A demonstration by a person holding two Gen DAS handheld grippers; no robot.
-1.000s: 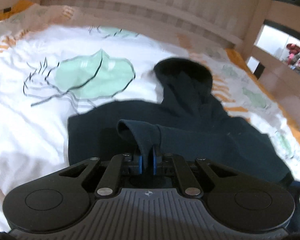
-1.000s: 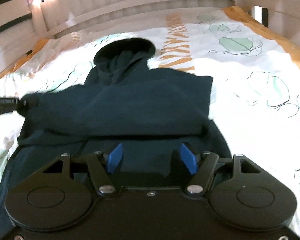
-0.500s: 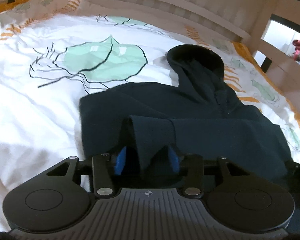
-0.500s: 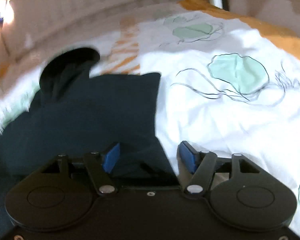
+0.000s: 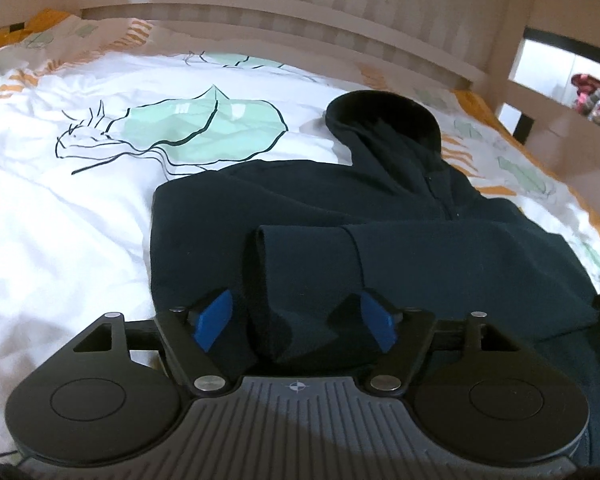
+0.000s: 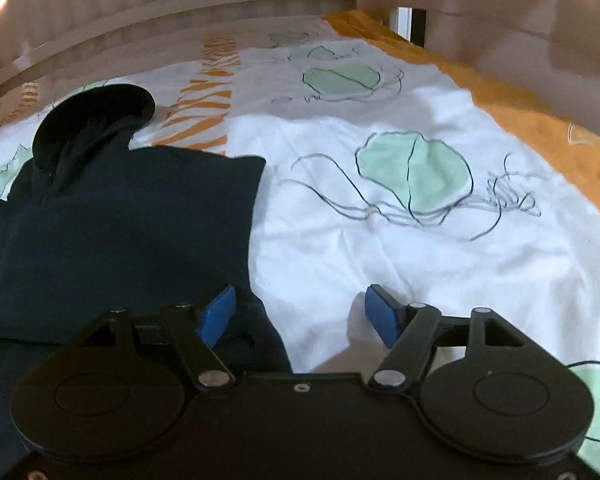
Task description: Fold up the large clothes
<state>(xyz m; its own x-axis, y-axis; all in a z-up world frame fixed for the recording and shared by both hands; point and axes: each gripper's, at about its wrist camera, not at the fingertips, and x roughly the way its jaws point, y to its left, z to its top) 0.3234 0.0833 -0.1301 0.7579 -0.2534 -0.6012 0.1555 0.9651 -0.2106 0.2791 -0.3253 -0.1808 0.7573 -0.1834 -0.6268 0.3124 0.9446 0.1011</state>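
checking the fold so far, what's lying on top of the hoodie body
A folded-over sleeve lies across the dark hoodie, its cuff end between the opening jaws of the left gripper, pads not touching it. What is under the sleeve, and the hoodie's lower part, is hidden.

My dark navy hooded sweatshirt (image 5: pixel 400 240) lies flat on the white leaf-printed bed cover (image 5: pixel 60 220), hood toward the pale slatted wooden bed rail (image 5: pixel 300 4) behind, one sleeve folded across its body.
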